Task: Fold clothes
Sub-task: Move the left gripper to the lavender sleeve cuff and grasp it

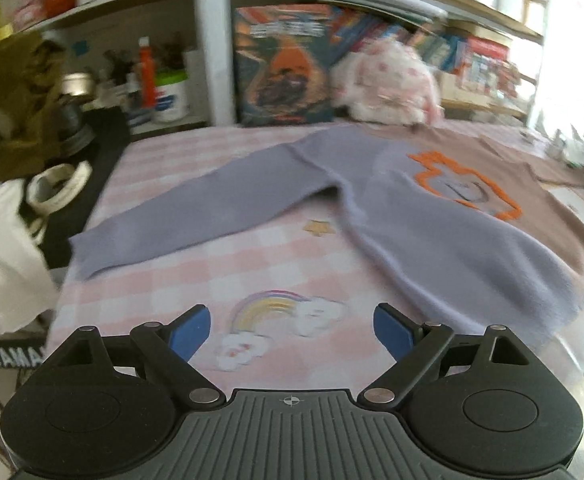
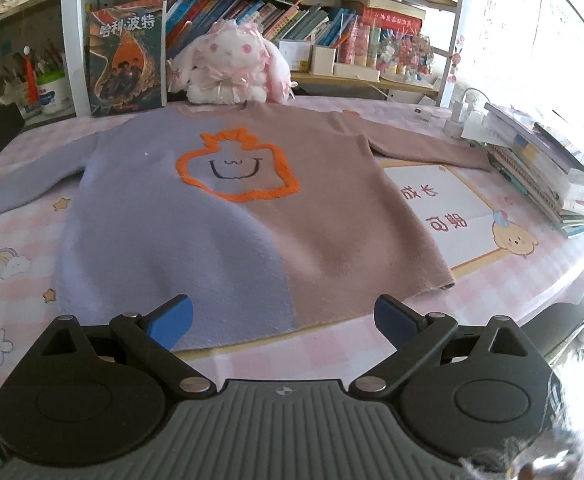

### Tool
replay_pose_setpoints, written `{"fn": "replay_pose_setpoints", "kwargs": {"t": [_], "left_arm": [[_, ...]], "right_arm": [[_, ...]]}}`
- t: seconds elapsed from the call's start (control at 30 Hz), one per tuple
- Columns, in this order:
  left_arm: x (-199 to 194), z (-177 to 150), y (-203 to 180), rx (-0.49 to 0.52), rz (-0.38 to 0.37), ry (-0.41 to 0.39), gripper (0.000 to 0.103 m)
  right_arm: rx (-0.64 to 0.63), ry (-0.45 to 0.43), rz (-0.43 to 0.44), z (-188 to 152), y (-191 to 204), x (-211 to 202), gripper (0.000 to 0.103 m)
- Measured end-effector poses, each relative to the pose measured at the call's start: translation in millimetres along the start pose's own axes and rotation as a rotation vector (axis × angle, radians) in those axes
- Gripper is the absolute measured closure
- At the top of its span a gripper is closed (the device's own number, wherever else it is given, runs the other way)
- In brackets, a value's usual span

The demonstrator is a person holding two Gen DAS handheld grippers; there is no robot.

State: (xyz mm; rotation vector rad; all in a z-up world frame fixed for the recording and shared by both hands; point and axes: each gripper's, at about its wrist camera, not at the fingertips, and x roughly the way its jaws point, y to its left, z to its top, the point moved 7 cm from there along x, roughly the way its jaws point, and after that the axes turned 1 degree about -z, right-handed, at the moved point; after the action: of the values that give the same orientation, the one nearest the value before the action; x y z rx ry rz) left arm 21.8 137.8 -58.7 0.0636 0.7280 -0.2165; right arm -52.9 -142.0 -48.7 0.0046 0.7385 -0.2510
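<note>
Flat on pink checked counter [image 2: 491, 292]: fuzzy lilac-and-tan sweater [image 2: 220, 240], hem near front edge. Left claw [image 1: 292, 330], right claw [image 2: 284, 320] both released, empty.

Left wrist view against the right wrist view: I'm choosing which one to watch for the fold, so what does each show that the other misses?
Only the left wrist view shows the end of the lilac sleeve, the rainbow print ahead of the open left gripper, and shoes beside the table.

Only the right wrist view shows the brown sleeve, the stack of books, the whole hem and the open right gripper.

Both show the sweater lying flat and unfolded, its orange outline, the plush toy and the poster.
</note>
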Motion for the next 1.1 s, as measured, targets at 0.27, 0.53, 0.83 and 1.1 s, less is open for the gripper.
{"fn": "replay_pose_setpoints", "kwargs": {"t": [0.27,0.53,0.83,1.1], "left_arm": [[17.5,6.4,75.3,-0.177,0.138,-0.056,0.013],[42.3,12.0,136.7,-0.405,0.198,-0.067,0.033],[74.8,21.9,154.7,-0.612,0.141,-0.058,0.055],[99.8,38.0,149.3,-0.732,0.05,-0.083,0.06]], "right_arm": [[-0.029,-0.013,-0.016,3.1,28.4,-4.1,0.005],[-0.065,-0.014,-0.042,7.8,32.0,-5.3,0.005],[-0.078,0.003,-0.078,6.0,26.3,-8.1,0.005],[-0.062,0.019,-0.107,2.3,16.6,-10.0,0.005]]}}
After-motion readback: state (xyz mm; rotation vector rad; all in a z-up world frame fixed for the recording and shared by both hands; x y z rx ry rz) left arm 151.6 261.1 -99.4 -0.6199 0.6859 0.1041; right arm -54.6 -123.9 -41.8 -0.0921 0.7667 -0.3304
